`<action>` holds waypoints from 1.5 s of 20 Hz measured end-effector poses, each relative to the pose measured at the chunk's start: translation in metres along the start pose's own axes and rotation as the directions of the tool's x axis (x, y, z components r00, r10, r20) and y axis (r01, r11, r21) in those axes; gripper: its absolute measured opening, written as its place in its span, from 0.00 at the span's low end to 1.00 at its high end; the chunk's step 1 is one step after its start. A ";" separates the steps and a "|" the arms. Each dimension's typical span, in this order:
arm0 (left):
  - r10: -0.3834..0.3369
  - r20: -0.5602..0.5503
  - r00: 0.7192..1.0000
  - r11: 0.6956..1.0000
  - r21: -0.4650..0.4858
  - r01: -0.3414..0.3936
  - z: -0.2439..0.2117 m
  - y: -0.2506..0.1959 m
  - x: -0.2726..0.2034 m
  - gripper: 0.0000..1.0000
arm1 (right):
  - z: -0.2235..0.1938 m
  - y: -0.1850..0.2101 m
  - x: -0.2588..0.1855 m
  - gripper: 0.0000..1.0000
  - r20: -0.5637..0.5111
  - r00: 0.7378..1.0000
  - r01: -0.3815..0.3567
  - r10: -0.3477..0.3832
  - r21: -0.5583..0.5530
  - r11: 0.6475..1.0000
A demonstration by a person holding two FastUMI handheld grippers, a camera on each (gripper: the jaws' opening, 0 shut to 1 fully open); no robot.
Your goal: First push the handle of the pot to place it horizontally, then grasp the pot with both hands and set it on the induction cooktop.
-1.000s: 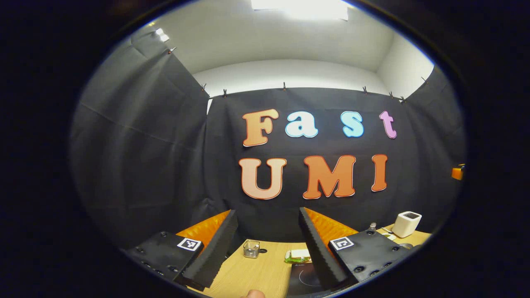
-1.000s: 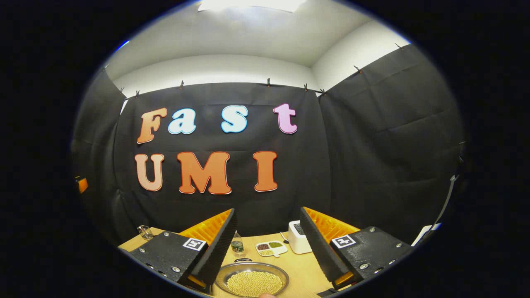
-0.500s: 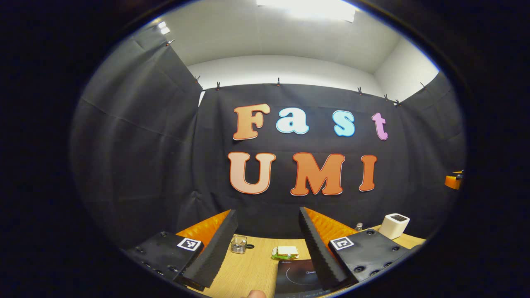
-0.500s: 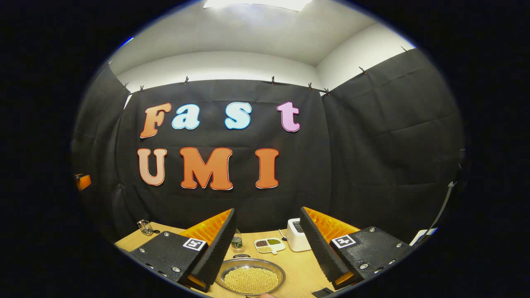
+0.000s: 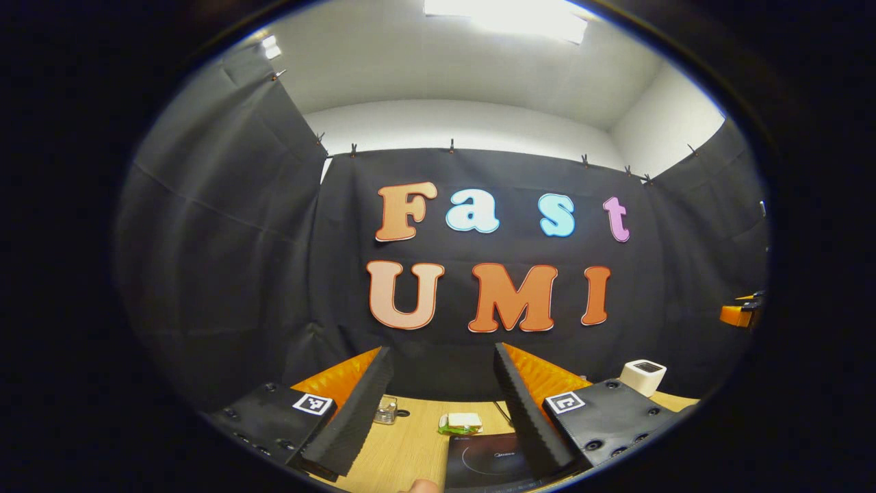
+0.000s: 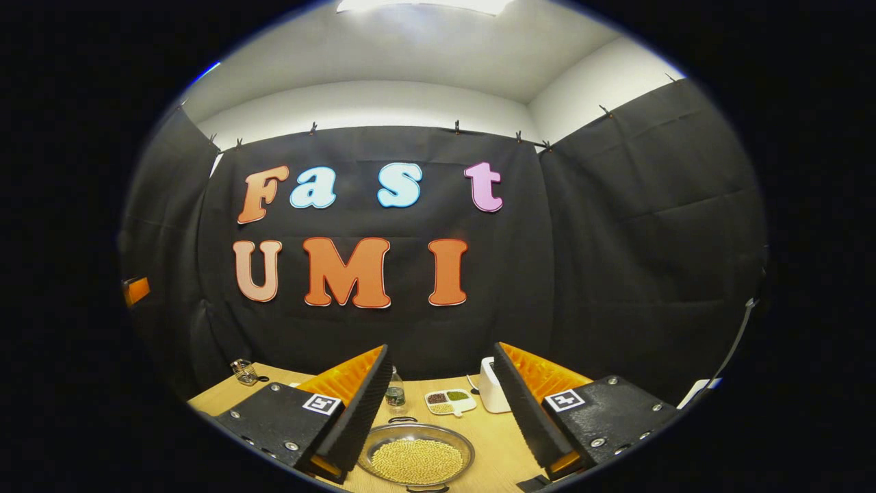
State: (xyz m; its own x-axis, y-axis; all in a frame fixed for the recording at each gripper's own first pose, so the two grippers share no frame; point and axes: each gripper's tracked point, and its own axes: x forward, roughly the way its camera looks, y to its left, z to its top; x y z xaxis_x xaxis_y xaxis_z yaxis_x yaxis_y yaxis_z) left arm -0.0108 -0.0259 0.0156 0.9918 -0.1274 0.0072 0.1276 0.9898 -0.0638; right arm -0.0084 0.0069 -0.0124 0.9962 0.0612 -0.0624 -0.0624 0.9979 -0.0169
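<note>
Cooktop (image 5: pixel 489 462) shifted left, cut off below.

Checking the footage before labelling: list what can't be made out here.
- Induction cooktop, left gripper view: right part behind a finger, near edge cut off.
- Pot, right gripper view: near handle cut off at the bottom, left rim behind a finger.
- Divided dish: contents too small.

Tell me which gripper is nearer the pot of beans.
Right. The right gripper hangs open just behind the pot, which lies between its fingers. The left gripper is over the cooktop instead.
</note>
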 end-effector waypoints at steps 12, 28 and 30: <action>0.000 -0.006 1.000 1.000 -0.004 0.000 -0.002 0.001 0.008 0.96 | -0.025 0.019 0.004 0.35 -0.067 0.993 -0.099 0.100 0.018 0.995; 0.037 -0.061 0.997 0.999 -0.010 -0.038 -0.022 0.018 0.024 0.98 | -0.114 0.043 -0.001 0.00 -0.263 0.953 -0.159 0.151 -0.010 0.987; 0.041 -0.072 0.997 0.999 -0.020 -0.043 -0.026 0.019 0.025 0.98 | -0.130 0.047 -0.003 0.00 -0.294 0.942 -0.173 0.160 -0.017 0.985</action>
State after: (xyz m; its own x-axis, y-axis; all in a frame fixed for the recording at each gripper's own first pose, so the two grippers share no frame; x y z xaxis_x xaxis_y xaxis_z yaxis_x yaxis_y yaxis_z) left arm 0.0160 -0.0123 -0.0114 0.9936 -0.0910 -0.0668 0.0853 0.9928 -0.0838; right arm -0.0227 0.0513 -0.1423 0.9106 0.2112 -0.3551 -0.2344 0.9719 -0.0230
